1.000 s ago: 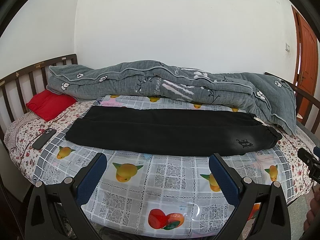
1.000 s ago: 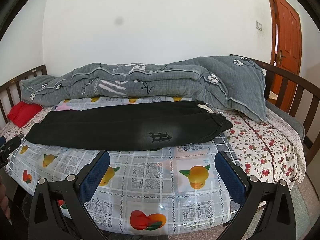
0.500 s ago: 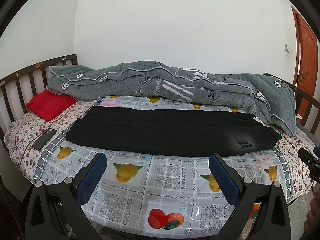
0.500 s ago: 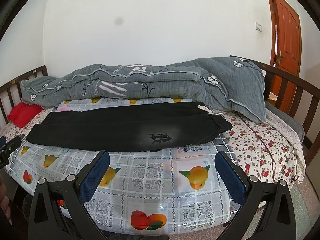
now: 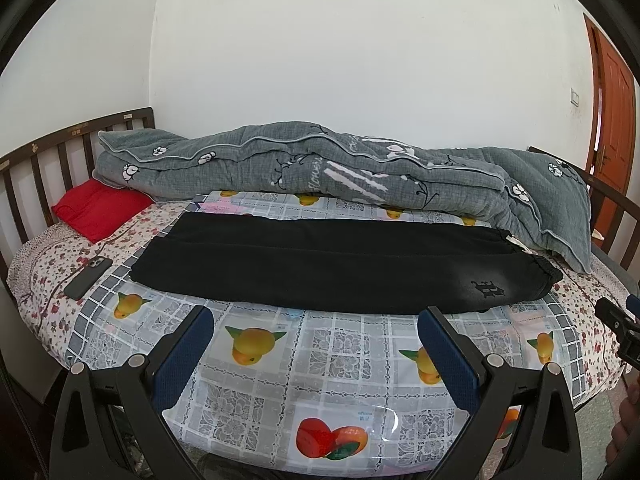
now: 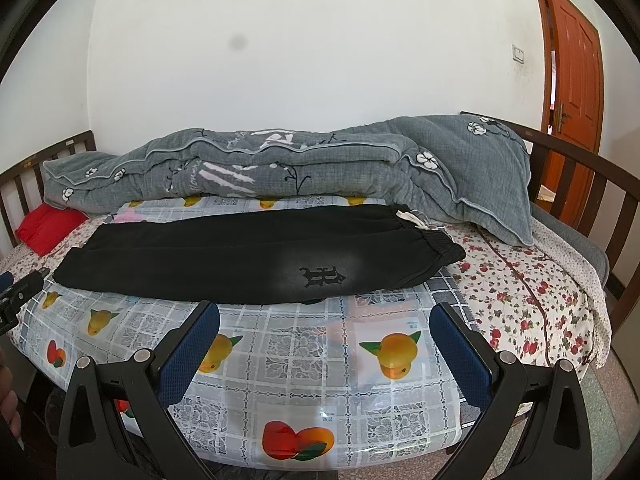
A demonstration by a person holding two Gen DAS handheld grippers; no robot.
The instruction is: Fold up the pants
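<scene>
Pants [image 5: 340, 264] flat on fruit-print cover [image 5: 344, 356]

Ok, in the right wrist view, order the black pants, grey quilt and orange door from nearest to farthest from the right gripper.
1. Black pants, flat on the bed just ahead of the right gripper.
2. Grey quilt, bunched along the wall behind them.
3. Orange door, far right, beyond the bed rail.
</scene>
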